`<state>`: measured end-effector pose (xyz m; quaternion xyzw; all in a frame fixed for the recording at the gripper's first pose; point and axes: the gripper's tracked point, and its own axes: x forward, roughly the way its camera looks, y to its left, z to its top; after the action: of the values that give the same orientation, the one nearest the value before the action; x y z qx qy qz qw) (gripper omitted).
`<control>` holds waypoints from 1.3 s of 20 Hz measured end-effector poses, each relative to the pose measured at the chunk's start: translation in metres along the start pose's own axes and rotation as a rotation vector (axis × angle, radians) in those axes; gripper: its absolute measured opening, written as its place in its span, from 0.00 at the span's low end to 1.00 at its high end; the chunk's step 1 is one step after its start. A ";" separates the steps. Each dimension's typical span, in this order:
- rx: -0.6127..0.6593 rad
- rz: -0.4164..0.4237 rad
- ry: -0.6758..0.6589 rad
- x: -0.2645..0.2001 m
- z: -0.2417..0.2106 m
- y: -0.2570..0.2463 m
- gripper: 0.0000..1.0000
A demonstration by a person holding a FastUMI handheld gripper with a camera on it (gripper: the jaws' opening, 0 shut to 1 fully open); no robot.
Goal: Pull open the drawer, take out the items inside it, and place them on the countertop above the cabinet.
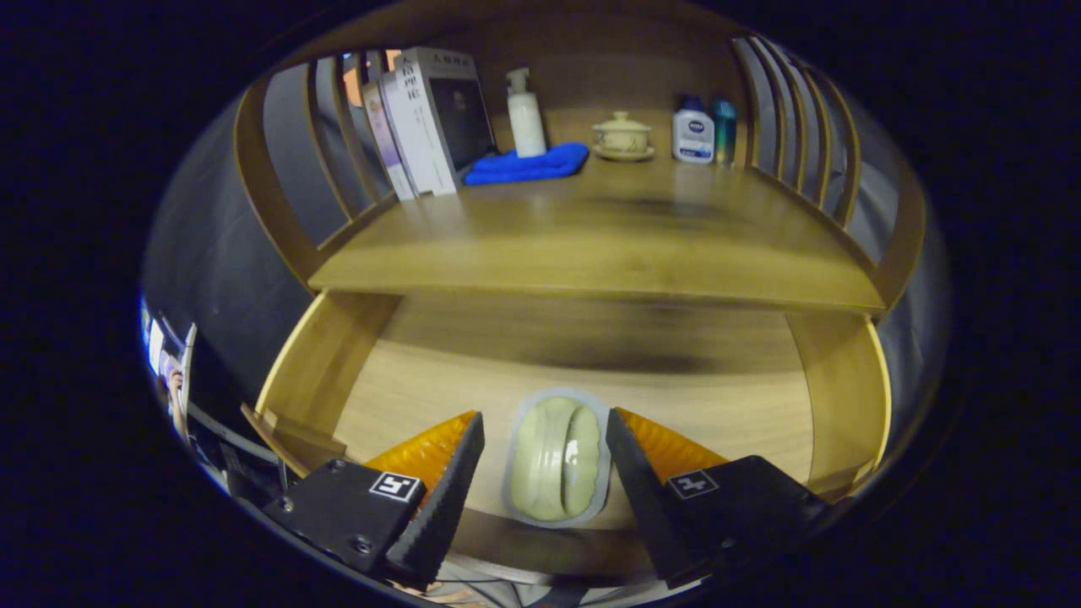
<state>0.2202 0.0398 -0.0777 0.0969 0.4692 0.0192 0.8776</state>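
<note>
The hand-held gripper [545, 460] is released, its two fingers spread wide on both sides of a pale green soap dish [557, 458] without touching it. The dish lies on the floor of the open drawer [338, 355], near its front edge. Above, on the far part of the bench [591, 245], stand books [431, 118], a pump bottle [525, 114] and a blue cloth [528, 165].
</note>
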 end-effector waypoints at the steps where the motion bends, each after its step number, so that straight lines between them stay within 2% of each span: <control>1: 0.000 -0.007 0.027 0.005 -0.003 0.000 0.87; 8: -0.061 -0.047 0.092 0.013 -0.012 0.003 0.72; 10: -0.071 -0.058 0.107 0.016 -0.014 0.003 0.62; 13: -0.093 -0.092 0.100 0.011 -0.011 -0.006 0.25; 14: -0.091 -0.089 0.101 0.017 -0.011 -0.006 0.21; 20: -0.131 -0.077 0.057 0.002 0.004 -0.001 0.15; 26: -0.168 -0.075 0.001 -0.031 0.030 0.005 0.15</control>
<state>0.2275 0.0366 -0.0348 0.0053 0.4696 0.0255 0.8825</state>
